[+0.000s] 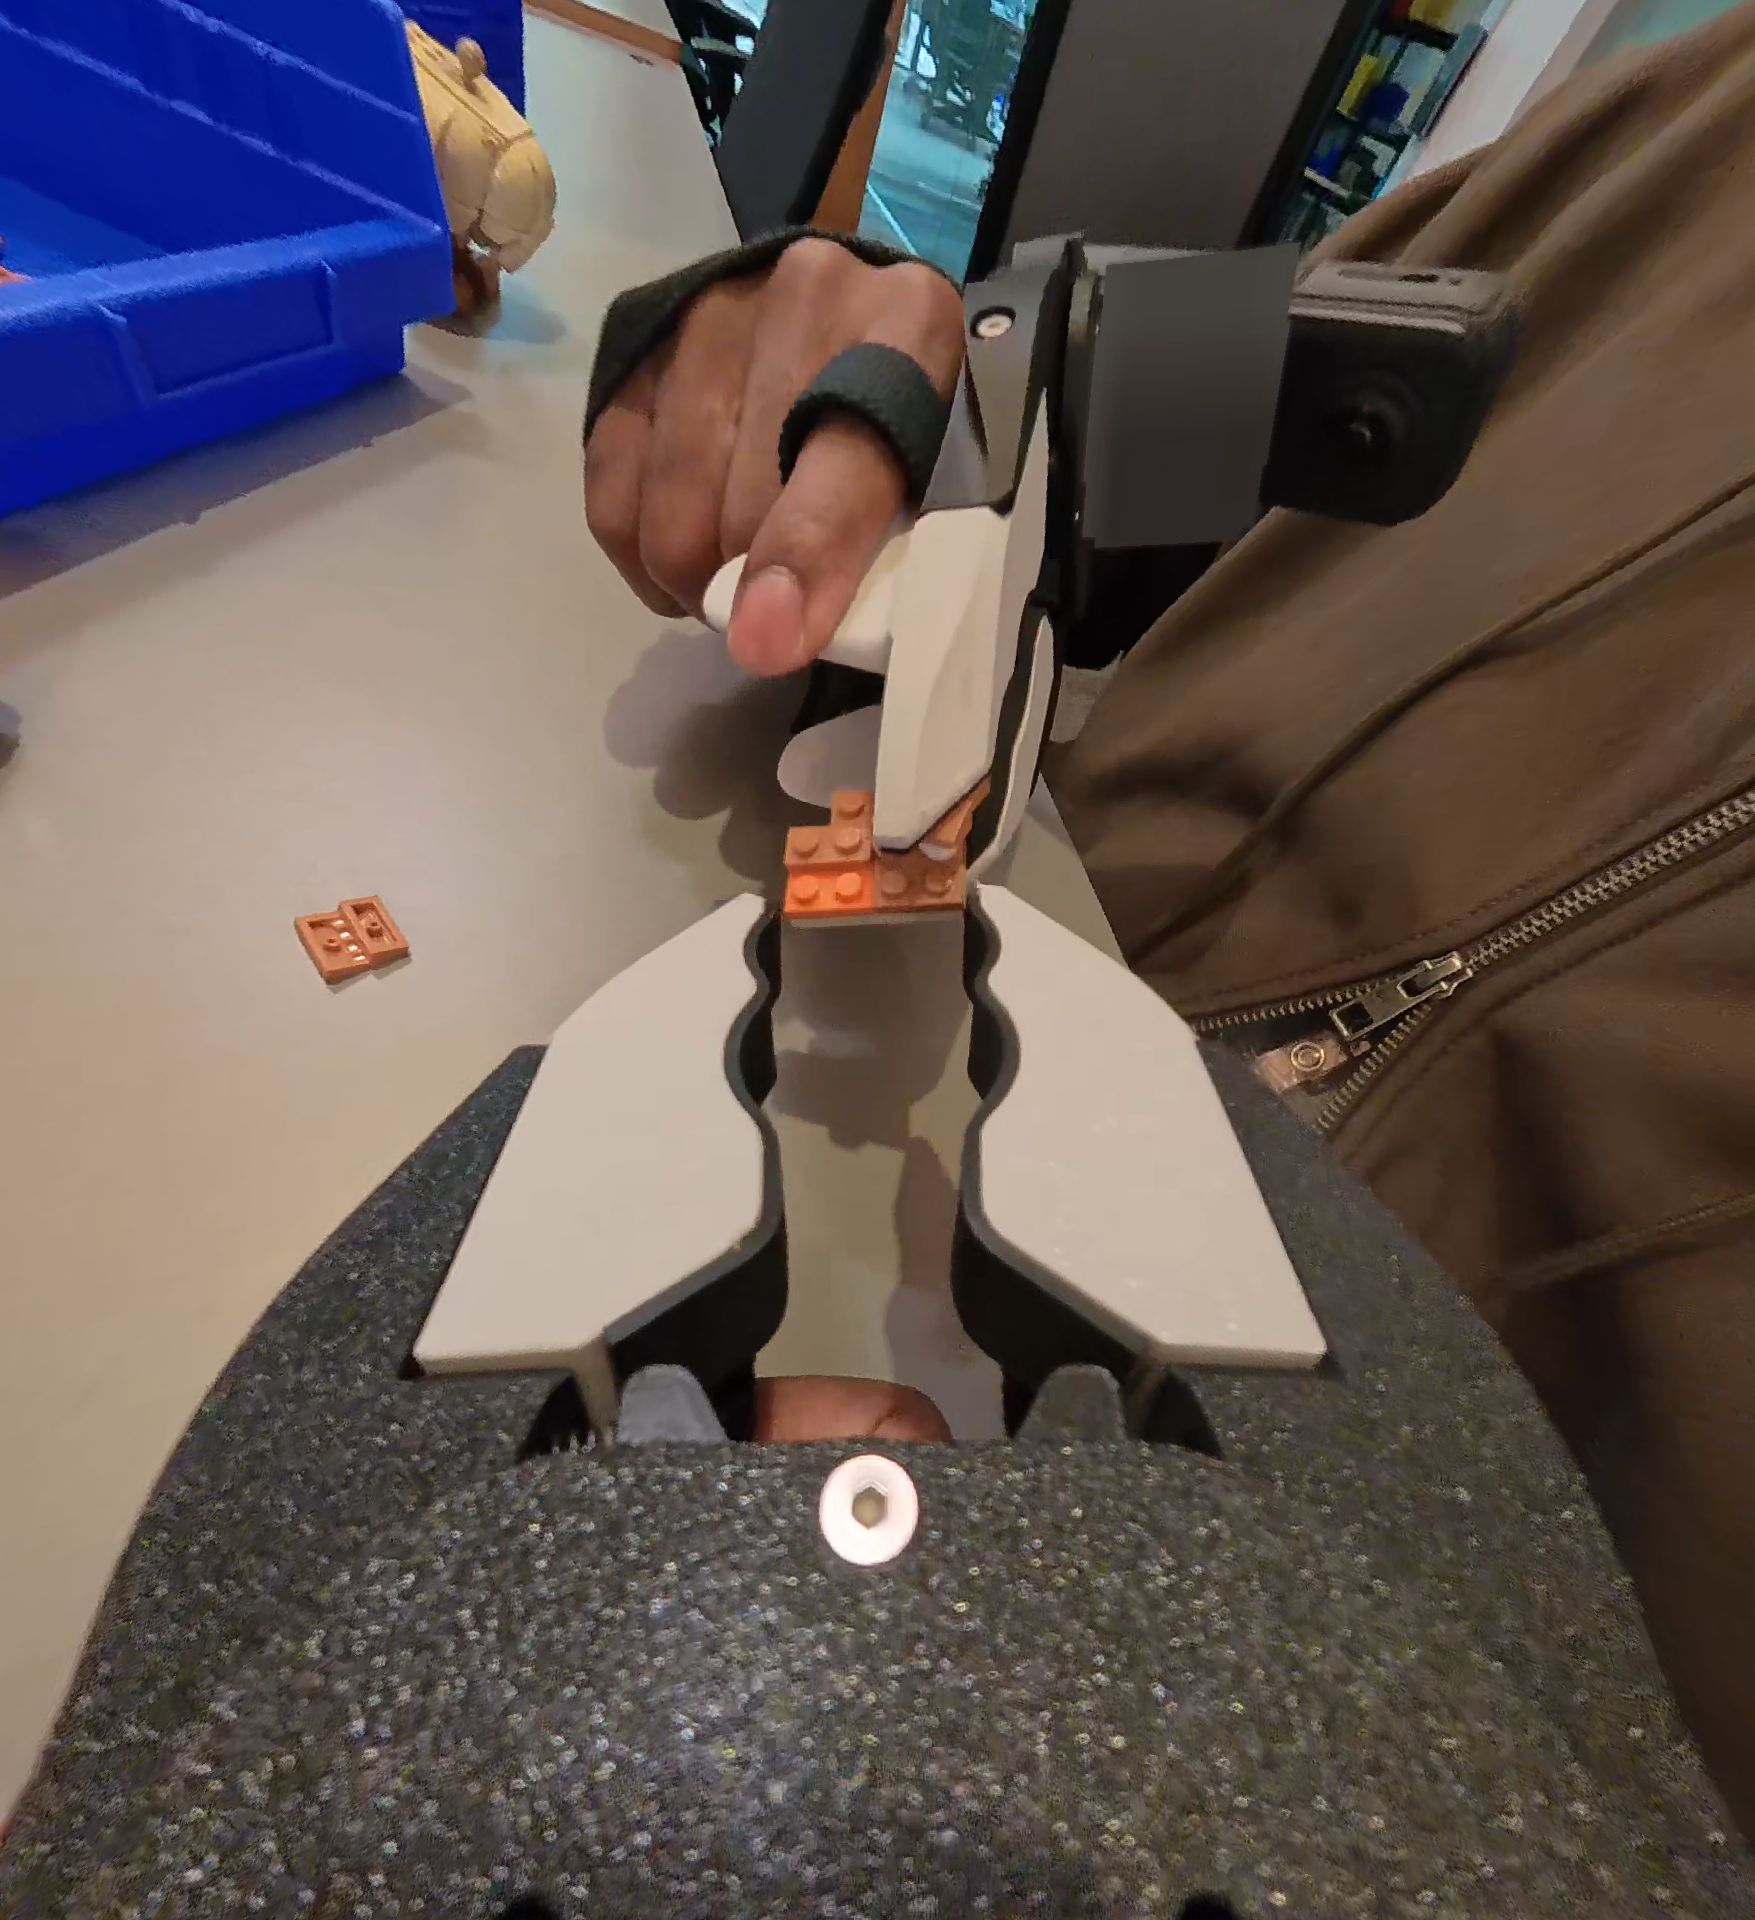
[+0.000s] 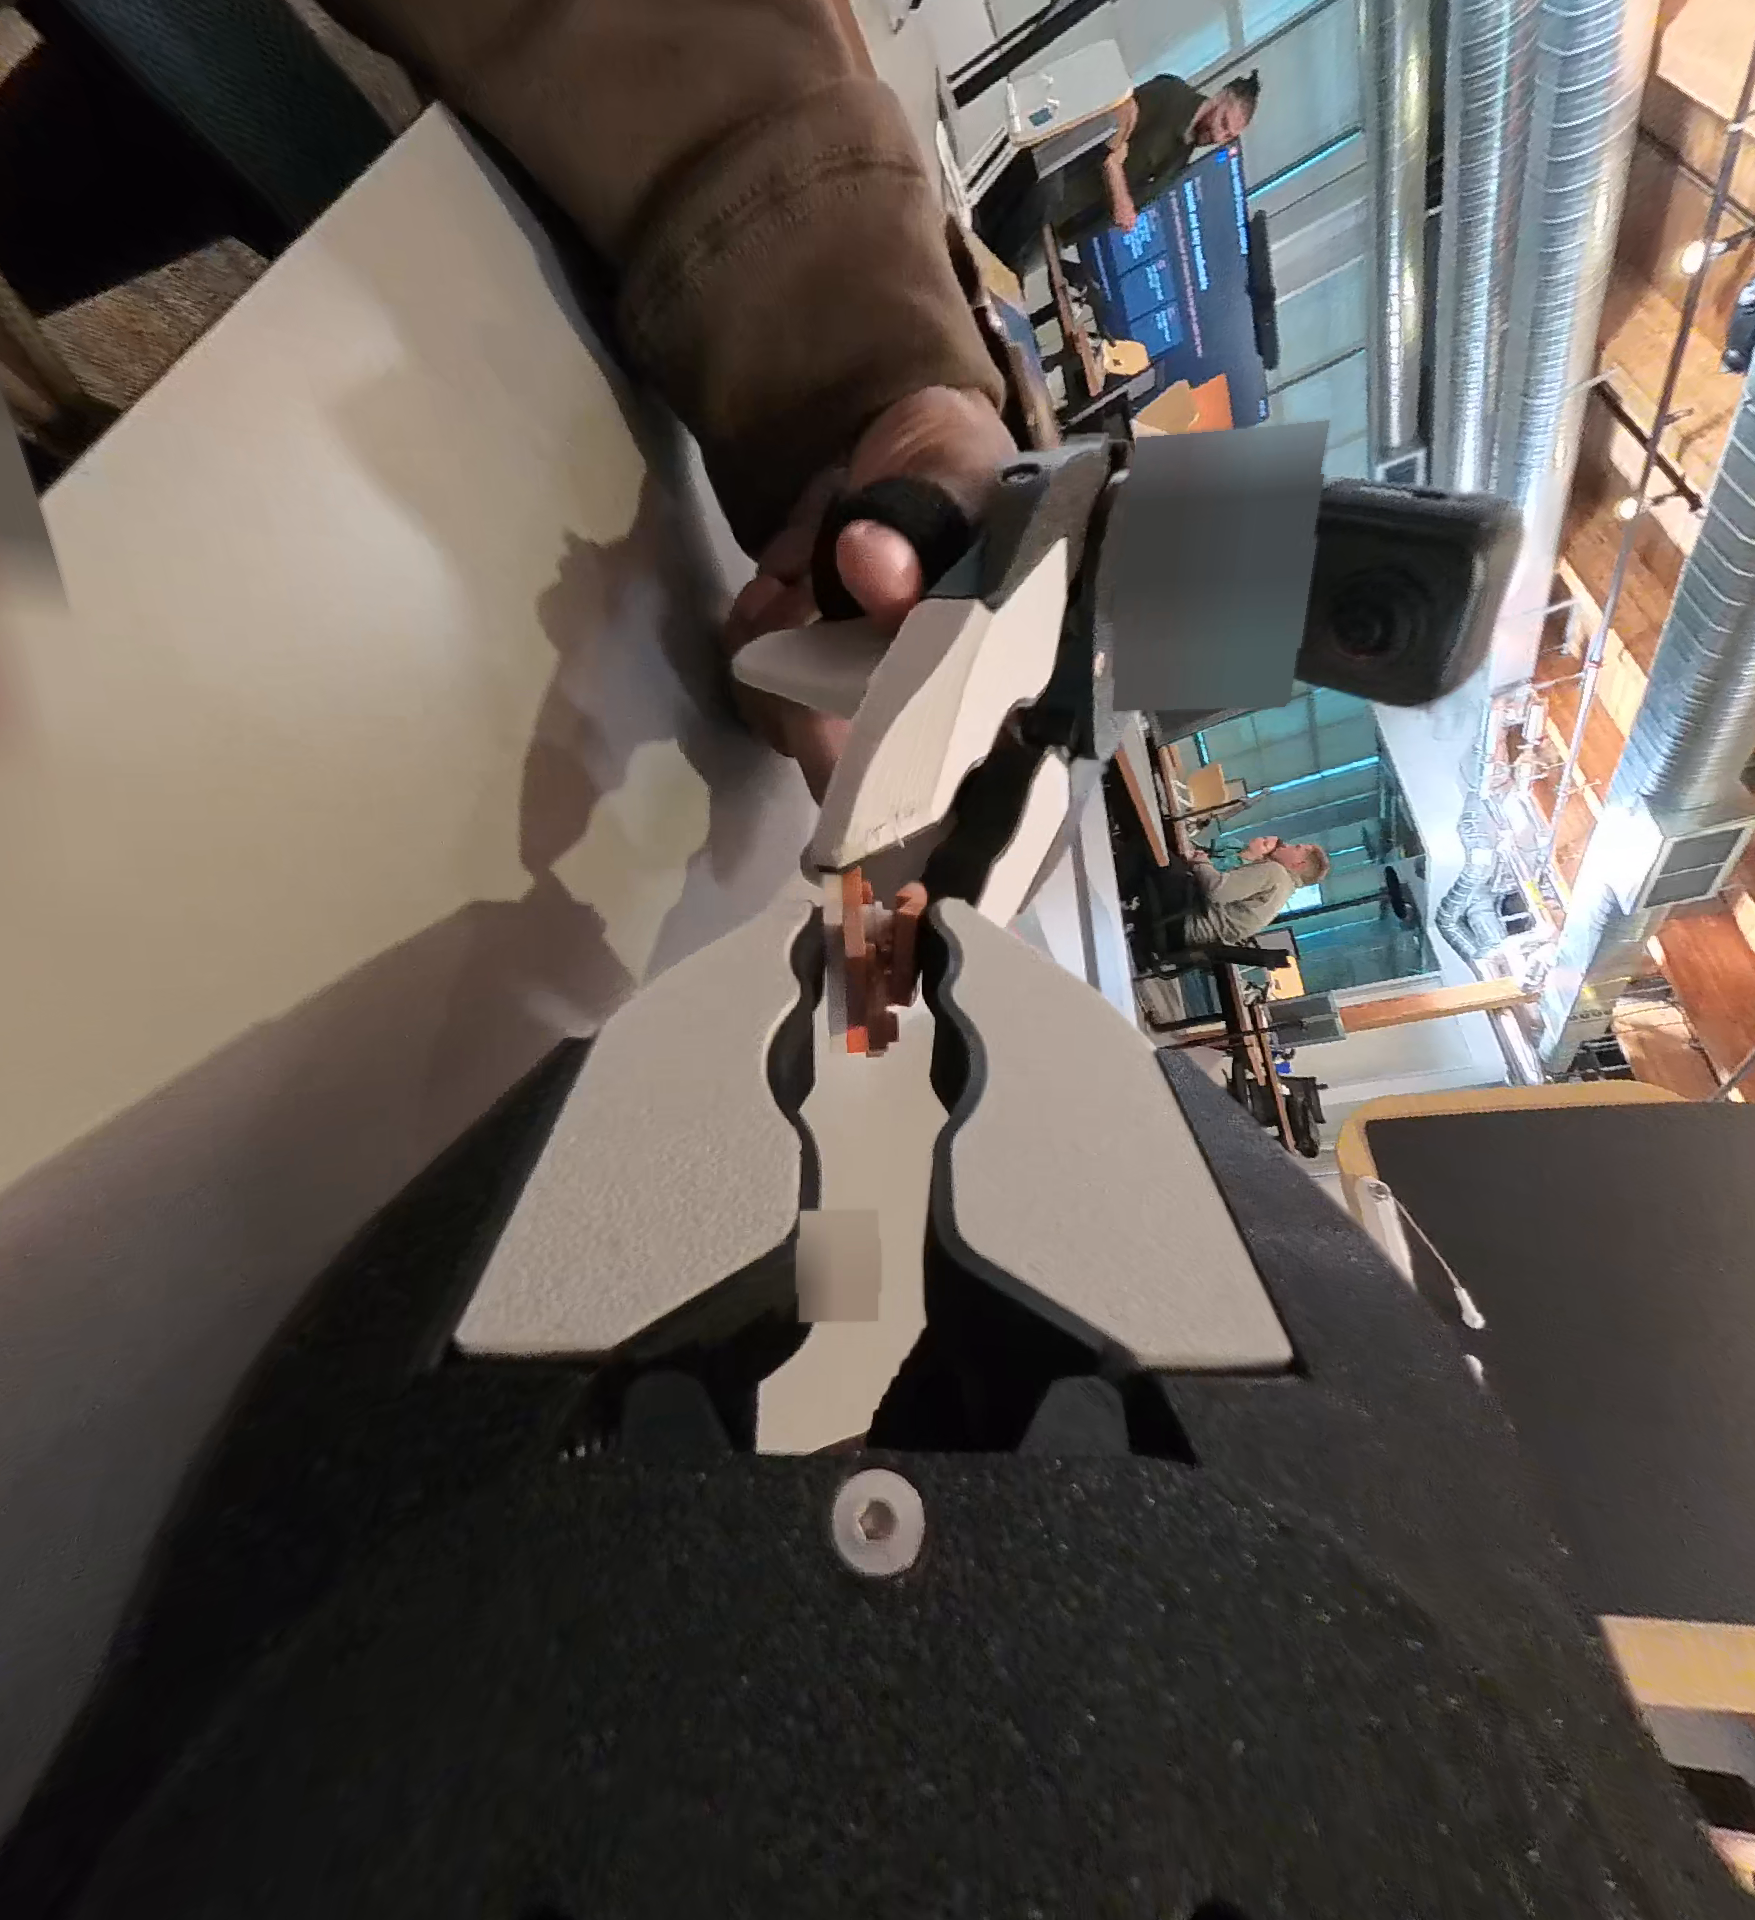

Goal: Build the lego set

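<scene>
Both grippers are meeting mid-air over the grey table [image 1: 229, 675], right in front of the person's brown jacket [image 1: 1475, 727]. The left gripper [image 1: 873, 914] is holding a small orange plate assembly [image 1: 868, 878] by its near edge, studs facing up, with the tips closing on its two sides. The right gripper [image 1: 940, 831] is coming down from above, clamped on a little brown piece [image 1: 961, 826] and pressing it onto the far right corner of that assembly. In the right wrist view the right gripper [image 2: 873, 935] has the bricks [image 2: 868, 966] edge-on between its tips, so I can't tell exactly how the piece is seated.

My take on doing this well: keeping the left one rock steady and level while the right one pushes straight down along the studs, not at an angle. The grip on the plate looks like it's only on the edge, so a hard off-centre shove could be levering it out. Small squeeze, checking alignment first, then pressing.

Other stuff around: a loose brown hinge plate [image 1: 351, 935] lying on the table, well apart to the left, a blue bin [image 1: 229, 312] with more brown parts in it, and a tan built model [image 1: 483, 156] just beside the bin.
</scene>
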`<control>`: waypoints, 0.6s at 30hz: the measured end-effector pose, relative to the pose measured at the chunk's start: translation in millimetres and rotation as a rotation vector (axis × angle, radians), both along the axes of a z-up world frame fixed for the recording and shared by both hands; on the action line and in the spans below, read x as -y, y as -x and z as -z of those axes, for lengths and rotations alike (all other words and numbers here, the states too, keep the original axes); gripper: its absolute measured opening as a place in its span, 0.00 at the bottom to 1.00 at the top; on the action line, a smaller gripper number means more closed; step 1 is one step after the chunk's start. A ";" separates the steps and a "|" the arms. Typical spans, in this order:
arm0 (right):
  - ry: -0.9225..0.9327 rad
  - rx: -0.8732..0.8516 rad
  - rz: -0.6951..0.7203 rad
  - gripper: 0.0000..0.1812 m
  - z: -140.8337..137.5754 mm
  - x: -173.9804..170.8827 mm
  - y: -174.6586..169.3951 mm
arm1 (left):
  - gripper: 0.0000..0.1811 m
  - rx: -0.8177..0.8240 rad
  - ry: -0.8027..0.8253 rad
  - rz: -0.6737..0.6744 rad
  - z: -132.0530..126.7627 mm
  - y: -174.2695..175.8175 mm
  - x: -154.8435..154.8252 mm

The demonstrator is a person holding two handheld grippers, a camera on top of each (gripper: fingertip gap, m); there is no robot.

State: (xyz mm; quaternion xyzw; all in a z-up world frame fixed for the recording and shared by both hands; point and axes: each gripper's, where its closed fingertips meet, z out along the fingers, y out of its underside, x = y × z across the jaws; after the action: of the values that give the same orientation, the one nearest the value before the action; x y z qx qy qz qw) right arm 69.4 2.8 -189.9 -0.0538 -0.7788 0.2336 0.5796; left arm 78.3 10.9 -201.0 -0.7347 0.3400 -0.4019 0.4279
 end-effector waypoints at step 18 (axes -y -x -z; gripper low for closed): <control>0.090 -0.299 0.082 0.10 -57.9 -3.1 -1.7 | 0.20 0.348 -0.051 -0.184 -48.9 -11.9 -3.6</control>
State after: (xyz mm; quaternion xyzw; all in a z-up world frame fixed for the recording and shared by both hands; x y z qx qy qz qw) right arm 71.1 6.0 -132.0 -0.0759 -0.6697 0.2501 0.6952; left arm 90.2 14.5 -152.1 -0.6711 0.2024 -0.4734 0.5335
